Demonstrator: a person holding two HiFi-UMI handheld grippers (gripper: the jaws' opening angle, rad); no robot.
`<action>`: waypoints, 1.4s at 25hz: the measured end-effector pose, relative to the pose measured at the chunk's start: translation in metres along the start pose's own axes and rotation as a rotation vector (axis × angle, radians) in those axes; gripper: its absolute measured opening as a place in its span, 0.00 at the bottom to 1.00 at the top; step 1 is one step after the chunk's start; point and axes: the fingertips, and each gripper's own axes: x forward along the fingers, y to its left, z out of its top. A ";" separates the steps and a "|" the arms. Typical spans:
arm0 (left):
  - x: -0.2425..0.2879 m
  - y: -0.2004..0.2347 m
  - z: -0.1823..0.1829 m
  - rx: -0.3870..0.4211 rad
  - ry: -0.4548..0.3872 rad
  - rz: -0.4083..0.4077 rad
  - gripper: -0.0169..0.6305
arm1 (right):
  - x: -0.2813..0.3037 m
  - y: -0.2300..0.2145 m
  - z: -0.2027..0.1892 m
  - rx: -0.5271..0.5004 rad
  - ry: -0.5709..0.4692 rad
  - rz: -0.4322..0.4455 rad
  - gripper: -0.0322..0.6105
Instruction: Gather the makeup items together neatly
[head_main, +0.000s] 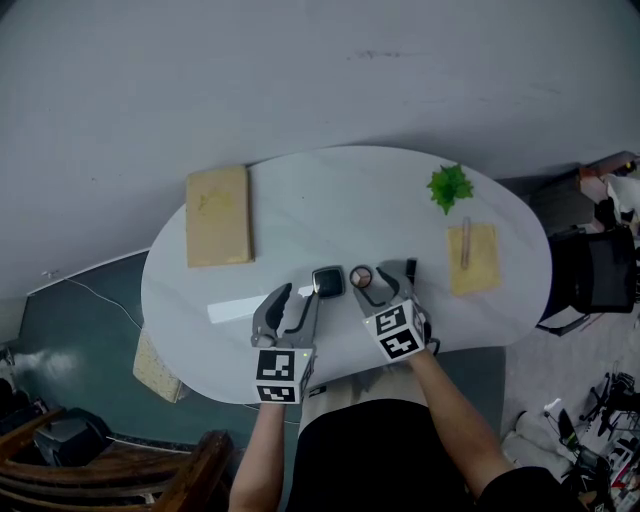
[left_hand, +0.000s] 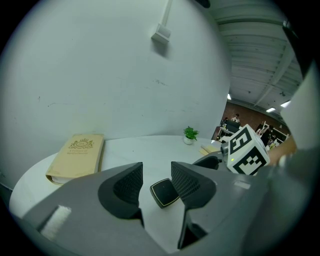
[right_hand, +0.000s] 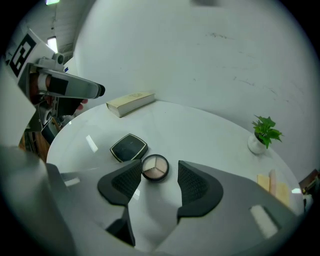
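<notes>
On the white oval table (head_main: 330, 190), a black square compact (head_main: 328, 282) and a round eyeshadow palette (head_main: 361, 277) lie side by side near the front edge. A small dark item (head_main: 410, 270) lies just right of them, partly hidden by my right gripper. My left gripper (head_main: 300, 296) stands open; in the left gripper view the compact (left_hand: 165, 192) lies just past its tips, close to the right jaw, with no pad pressing on it. My right gripper (head_main: 385, 284) is open too, and the palette (right_hand: 154, 167) sits at its tips beside the compact (right_hand: 129, 147).
A tan book (head_main: 218, 215) lies at the table's left side. A small potted plant (head_main: 450, 186) and a yellow notepad with a pen (head_main: 473, 258) are at the right. A wooden chair (head_main: 120, 470) stands at the lower left, a black chair (head_main: 595, 270) at the right.
</notes>
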 end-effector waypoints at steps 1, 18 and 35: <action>0.000 -0.001 0.001 0.004 -0.001 -0.002 0.30 | -0.004 -0.004 0.000 0.006 -0.007 -0.014 0.40; 0.002 -0.015 0.010 0.036 -0.003 -0.037 0.30 | -0.036 -0.068 -0.043 0.135 0.041 -0.182 0.40; 0.005 -0.022 0.012 0.061 0.006 -0.051 0.30 | -0.030 -0.078 -0.072 0.289 0.108 -0.186 0.26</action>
